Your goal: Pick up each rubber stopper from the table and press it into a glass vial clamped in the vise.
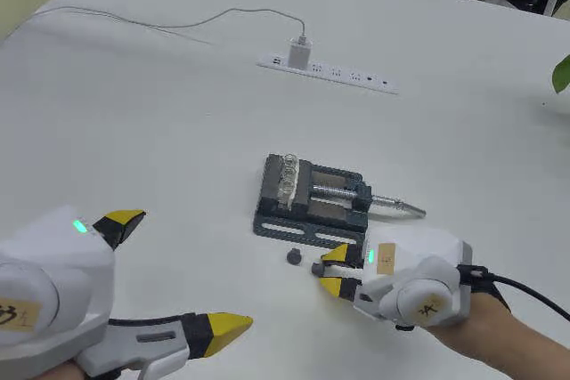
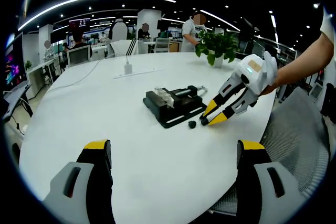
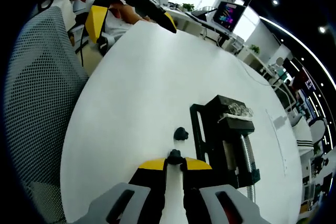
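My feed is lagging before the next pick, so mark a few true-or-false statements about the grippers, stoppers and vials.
1. The right gripper is shut on a rubber stopper. True.
2. The left gripper holds a stopper. False: it is open and holds nothing.
3. A second stopper lies loose on the table near the vise. True.
4. The glass vials lie on the table. False: they stand clamped in the vise.

I saw a white table. A black vise sat near its middle, with one dark stopper loose just in front. Farther back lay a white power strip with a charger plugged in, and a cable trailed off left.
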`<state>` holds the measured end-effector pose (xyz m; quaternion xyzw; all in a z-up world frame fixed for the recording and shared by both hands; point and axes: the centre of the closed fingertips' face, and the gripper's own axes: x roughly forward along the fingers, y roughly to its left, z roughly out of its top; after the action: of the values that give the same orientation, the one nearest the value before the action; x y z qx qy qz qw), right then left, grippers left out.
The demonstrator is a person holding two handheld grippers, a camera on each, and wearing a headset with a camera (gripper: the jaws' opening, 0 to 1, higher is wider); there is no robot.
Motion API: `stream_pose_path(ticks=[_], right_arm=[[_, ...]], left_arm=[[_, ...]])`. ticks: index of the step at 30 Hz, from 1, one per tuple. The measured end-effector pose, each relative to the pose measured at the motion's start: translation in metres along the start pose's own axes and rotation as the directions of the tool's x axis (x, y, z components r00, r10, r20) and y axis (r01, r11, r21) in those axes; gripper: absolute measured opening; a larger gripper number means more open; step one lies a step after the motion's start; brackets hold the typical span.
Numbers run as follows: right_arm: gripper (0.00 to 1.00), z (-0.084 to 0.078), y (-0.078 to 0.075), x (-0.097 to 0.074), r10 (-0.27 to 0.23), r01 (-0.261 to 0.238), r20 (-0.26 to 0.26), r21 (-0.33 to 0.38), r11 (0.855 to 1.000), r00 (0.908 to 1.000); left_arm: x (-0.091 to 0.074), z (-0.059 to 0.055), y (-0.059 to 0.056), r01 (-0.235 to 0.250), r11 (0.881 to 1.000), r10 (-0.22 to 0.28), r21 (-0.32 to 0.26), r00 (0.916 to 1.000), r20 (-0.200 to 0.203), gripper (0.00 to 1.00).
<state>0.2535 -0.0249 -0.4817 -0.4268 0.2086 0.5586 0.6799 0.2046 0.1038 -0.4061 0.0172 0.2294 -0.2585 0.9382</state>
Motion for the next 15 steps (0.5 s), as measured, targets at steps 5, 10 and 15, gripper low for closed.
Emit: stream_pose_path(ticks=[5,10,15], right_arm=[[0.07,0.007,-0.004,-0.006,-0.013,0.012,0.020,0.010,1.000,0.9997],[0.07,0.015,-0.006,-0.015,-0.016,0.015,0.039,0.023,1.000,0.9991],[0.07,0.019,-0.004,-0.024,-0.006,0.004,0.044,0.027,1.000,0.9990]], left_arm=[[0.001,-0.001,0.000,0.005,1.000,-0.005,0.007,1.0000,-0.004,0.99],[0.002,0.000,-0.001,0.017,1.000,-0.017,0.023,0.9999,-0.005,0.92],[0.006,0.003,-0.004,0.041,0.998,-0.041,0.056,0.9991,-0.010,0.92]])
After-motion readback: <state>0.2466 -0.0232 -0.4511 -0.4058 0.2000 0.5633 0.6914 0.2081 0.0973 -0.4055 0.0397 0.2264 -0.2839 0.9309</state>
